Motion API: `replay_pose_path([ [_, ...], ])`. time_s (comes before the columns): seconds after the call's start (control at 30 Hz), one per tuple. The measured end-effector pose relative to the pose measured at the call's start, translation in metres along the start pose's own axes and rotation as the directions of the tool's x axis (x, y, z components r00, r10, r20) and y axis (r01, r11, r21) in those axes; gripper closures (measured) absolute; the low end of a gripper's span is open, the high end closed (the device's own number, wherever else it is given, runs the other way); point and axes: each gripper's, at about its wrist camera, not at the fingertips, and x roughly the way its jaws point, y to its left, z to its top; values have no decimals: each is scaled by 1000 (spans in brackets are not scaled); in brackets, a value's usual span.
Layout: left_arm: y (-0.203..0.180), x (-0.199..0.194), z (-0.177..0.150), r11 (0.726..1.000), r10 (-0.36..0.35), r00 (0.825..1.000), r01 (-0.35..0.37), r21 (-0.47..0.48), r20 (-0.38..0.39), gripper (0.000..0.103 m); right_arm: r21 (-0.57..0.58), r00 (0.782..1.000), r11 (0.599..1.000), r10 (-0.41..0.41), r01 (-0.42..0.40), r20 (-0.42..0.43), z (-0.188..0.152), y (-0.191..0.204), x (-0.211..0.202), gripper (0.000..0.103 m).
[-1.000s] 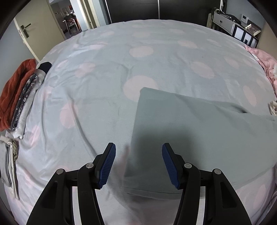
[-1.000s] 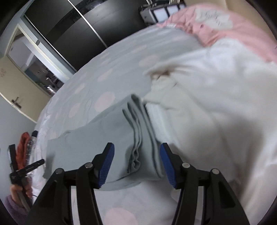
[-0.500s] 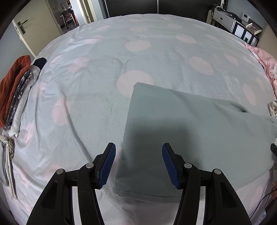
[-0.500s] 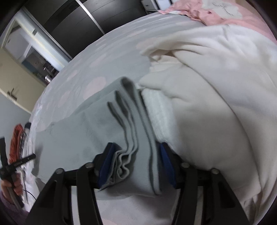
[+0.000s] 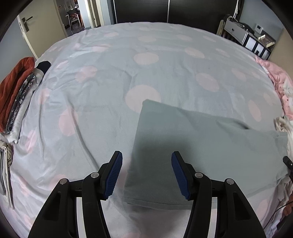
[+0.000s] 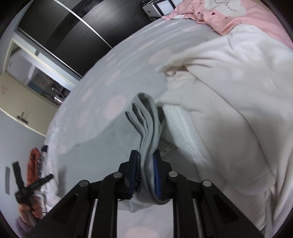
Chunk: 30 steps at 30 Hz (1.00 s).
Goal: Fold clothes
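Observation:
A grey-green folded garment (image 5: 201, 146) lies on the dotted bedspread (image 5: 146, 73). My left gripper (image 5: 146, 174) hovers open over its near left corner, blue pads apart and touching nothing. In the right wrist view the garment's layered edge (image 6: 146, 117) runs up from between the pads. My right gripper (image 6: 146, 171) is closing, and both blue pads press on those stacked layers. At the lower left of that view a hand holds the left gripper (image 6: 27, 184). A tip of the right gripper (image 5: 287, 163) shows at the right edge of the left wrist view.
A stack of folded clothes (image 5: 14, 91), rust-red on top, sits at the bed's left edge. A white fleece garment (image 6: 228, 109) is heaped right beside the grey-green one. Pink bedding (image 6: 238, 18) lies beyond it. Dark wardrobe doors (image 5: 142, 11) and a shelf unit (image 5: 245, 34) stand behind the bed.
The right gripper's jaws have come together from wide apart onto the garment's layered edge. The left gripper stays open over the garment's corner.

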Motion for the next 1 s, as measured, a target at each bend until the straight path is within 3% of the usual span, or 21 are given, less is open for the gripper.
replay_pose_path([
  [0.27, 20, -14, 7, 999, -49, 999, 49, -23, -12, 46, -44, 1000, 999, -7, 7, 3, 11, 69, -34, 88],
  [0.53, 79, -35, 12, 986, -95, 995, 97, -136, 21, 46, -201, 999, 979, -27, 30, 21, 13, 191, -61, 88],
  [0.73, 118, -36, 7, 976, -110, 993, 114, -186, 32, 46, -301, 998, 951, -65, 66, 15, -11, 285, -38, 88],
  [1.0, 152, -18, 1, 951, -179, 984, 172, -256, -3, 46, -439, 990, 892, -138, 110, -31, -75, 369, 48, 88],
])
